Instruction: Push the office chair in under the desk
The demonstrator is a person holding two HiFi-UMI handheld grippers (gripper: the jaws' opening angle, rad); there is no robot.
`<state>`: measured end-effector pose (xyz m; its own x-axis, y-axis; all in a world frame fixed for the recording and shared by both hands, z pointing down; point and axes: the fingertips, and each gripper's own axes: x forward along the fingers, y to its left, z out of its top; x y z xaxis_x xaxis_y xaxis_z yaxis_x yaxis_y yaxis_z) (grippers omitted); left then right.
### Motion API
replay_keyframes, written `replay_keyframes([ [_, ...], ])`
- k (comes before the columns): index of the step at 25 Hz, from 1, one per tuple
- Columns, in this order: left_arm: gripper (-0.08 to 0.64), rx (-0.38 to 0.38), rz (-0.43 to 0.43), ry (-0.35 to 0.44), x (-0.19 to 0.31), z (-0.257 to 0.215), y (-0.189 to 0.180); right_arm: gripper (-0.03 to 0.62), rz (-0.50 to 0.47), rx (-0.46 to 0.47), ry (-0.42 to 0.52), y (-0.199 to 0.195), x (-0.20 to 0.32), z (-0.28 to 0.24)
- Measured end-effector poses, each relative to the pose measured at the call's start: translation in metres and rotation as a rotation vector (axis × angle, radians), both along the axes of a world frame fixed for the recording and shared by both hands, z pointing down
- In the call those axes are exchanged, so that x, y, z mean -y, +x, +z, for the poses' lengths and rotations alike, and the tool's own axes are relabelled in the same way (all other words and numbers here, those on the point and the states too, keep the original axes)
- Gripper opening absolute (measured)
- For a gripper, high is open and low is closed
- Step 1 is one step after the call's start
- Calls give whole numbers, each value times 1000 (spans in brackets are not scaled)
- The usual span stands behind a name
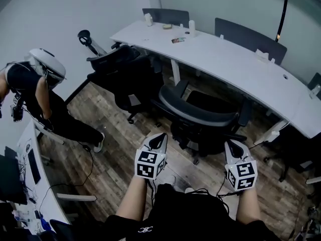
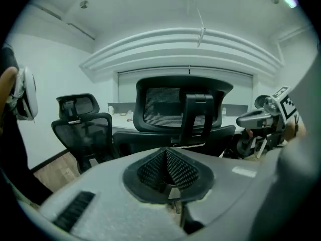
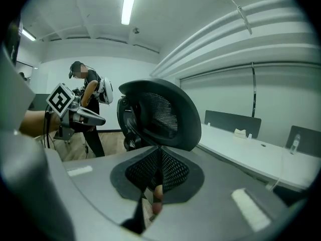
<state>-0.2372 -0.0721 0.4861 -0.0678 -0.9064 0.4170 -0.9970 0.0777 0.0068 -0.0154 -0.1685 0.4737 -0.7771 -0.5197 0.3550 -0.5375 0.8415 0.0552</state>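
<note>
The black mesh office chair (image 1: 200,115) stands in front of the curved white desk (image 1: 235,64), with its backrest toward me and its seat just short of the desk edge. My left gripper (image 1: 160,138) is held behind the chair's left side, shut and empty. My right gripper (image 1: 233,147) is behind the right side, also shut with nothing between the pads. Neither one touches the chair. In the left gripper view the backrest (image 2: 183,104) rises straight ahead beyond the closed left gripper (image 2: 167,165). In the right gripper view the backrest (image 3: 161,113) fills the middle above the closed right gripper (image 3: 159,173).
A second black chair (image 1: 125,69) stands to the left, partly under the desk. A person (image 1: 45,97) bends over at the far left beside a small table (image 1: 30,169) with cables. Small items (image 1: 178,39) and dark divider panels (image 1: 248,36) sit along the desk's back edge. The floor is wood.
</note>
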Motion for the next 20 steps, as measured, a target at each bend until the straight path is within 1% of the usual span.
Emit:
replay_keyframes([
  [2, 8, 46, 51, -17, 8, 2, -13, 36, 18, -28, -2, 0, 6, 6],
  [6, 12, 167, 152, -18, 28, -4, -40, 86, 56, -94, 8, 3, 14, 14],
  [8, 103, 231, 215, -28, 39, -4, -51, 123, 73, -128, 12, 4, 17, 17],
  [12, 193, 359, 329, -71, 58, 11, -68, 219, 106, -197, 21, 3, 24, 20],
  [15, 241, 422, 397, -99, 71, 20, -75, 283, 141, -274, 55, 2, 30, 25],
  [17, 274, 450, 439, -107, 81, 24, -76, 299, 160, -327, 71, 1, 34, 30],
  [20, 296, 503, 474, -116, 95, 30, -79, 309, 190, -387, 83, 1, 40, 36],
])
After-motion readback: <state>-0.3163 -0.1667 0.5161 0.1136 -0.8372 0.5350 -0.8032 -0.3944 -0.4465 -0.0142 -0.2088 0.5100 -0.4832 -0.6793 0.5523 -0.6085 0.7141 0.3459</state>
